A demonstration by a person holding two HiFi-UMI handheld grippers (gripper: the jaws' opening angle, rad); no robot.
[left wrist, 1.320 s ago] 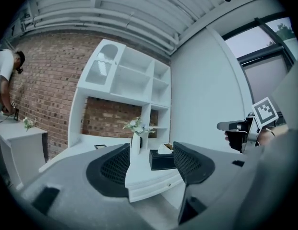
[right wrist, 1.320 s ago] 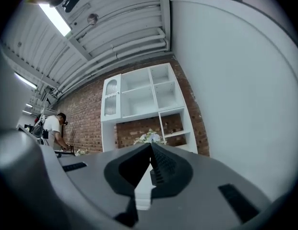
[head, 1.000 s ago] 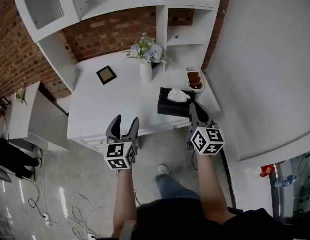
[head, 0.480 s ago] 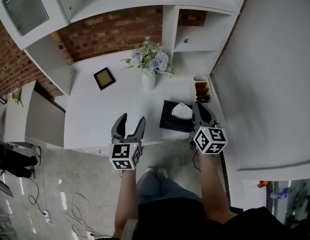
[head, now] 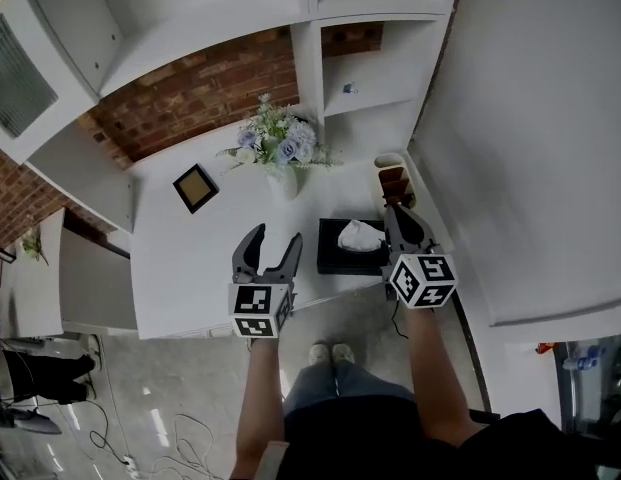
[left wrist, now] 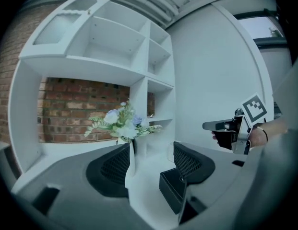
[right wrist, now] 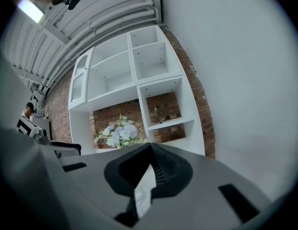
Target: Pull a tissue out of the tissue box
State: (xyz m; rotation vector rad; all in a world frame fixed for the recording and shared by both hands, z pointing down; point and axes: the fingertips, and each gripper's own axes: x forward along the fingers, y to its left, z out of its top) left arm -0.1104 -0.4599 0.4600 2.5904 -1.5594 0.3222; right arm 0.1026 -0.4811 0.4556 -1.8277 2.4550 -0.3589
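Head view: high overhead, looks steeply down onto desk and floor.
Left gripper view: low at desk edge, level, faces flowers and shelves nearby; right gripper at right.
Right gripper view: low, tilted up toward shelves and ceiling.
All three share flowers, shelves, brick wall.

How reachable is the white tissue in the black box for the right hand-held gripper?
Probably yes: right hand-held gripper sits beside the black tissue box, nothing between it and the white tissue. Jaws are shut; they must open first.

Right hand-held gripper hides one end of tissue box
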